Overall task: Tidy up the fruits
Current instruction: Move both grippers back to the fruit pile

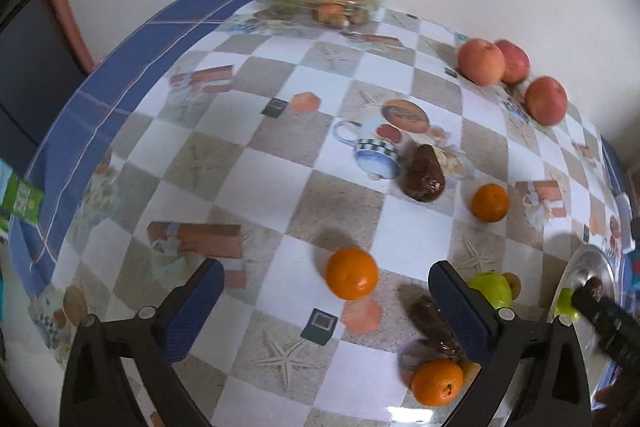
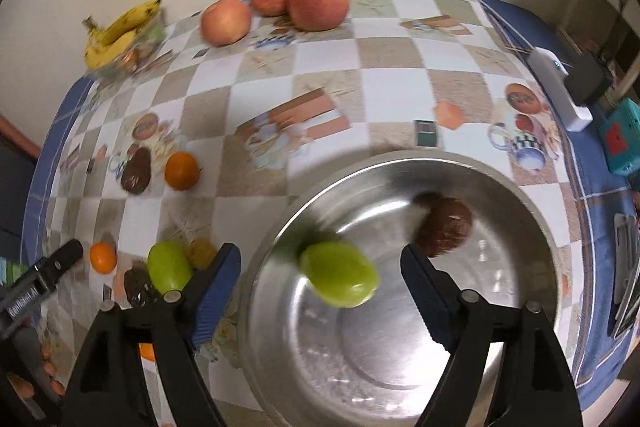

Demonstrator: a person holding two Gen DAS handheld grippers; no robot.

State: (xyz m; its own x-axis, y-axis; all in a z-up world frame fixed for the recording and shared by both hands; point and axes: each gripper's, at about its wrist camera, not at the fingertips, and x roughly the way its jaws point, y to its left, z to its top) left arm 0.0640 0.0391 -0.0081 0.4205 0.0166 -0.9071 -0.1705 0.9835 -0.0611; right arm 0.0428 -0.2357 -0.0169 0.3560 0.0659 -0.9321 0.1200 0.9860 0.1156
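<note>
Hovering above the round stainless-steel bowl (image 2: 400,307), the right gripper (image 2: 320,287) is being held with its jaws wide apart and empty; a blurred green oval fruit (image 2: 340,279) is lying free in the bowl near a brown rough-skinned fruit (image 2: 444,227), probably so that the fruits are being collected there; the left gripper (image 1: 326,301) is also being kept fully open, gripping nothing, over the checkered tablecloth (image 1: 256,171), with a round orange (image 1: 352,273) lying between its fingers, seemingly the next fruit; three red apples (image 2: 280,3) are being left far away.
</note>
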